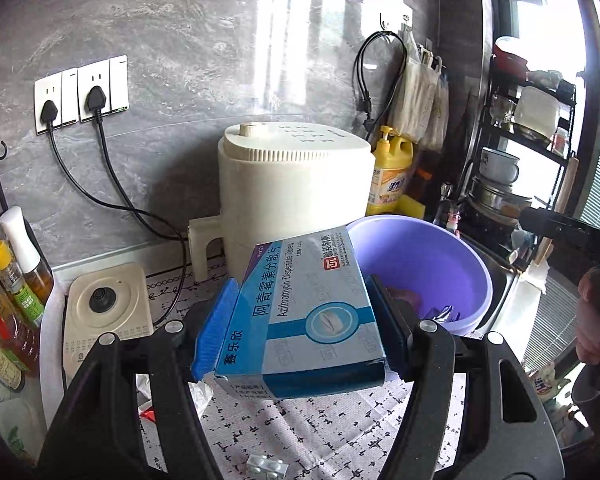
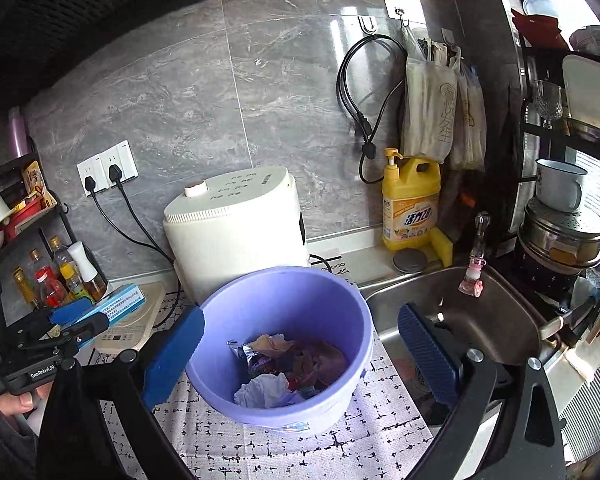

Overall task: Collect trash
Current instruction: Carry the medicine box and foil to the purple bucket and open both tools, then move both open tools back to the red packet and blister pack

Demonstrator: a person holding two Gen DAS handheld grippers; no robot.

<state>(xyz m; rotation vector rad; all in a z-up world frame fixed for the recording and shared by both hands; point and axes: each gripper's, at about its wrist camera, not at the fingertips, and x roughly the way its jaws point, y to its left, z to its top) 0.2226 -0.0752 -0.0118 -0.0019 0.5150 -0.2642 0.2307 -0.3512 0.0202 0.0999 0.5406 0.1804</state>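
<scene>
My left gripper (image 1: 300, 320) is shut on a blue and white medicine box (image 1: 308, 312), held above the patterned mat just left of the purple bucket (image 1: 440, 256). In the right wrist view the bucket (image 2: 284, 292) holds crumpled paper and wrappers (image 2: 288, 364). My right gripper (image 2: 300, 356) is open and empty, its blue pads (image 2: 172, 356) on either side of the bucket, above it. The left gripper with the box (image 2: 120, 304) shows at the left of that view.
A cream appliance (image 1: 292, 184) stands behind the bucket, plugged into wall sockets (image 1: 80, 92). Oil bottles (image 1: 12, 280) and a cream scale-like device (image 1: 104, 312) are at left. A yellow detergent jug (image 2: 412, 204), the sink (image 2: 460, 320) and a dish rack (image 2: 560, 200) are at right. A small white piece (image 1: 266, 466) lies on the mat.
</scene>
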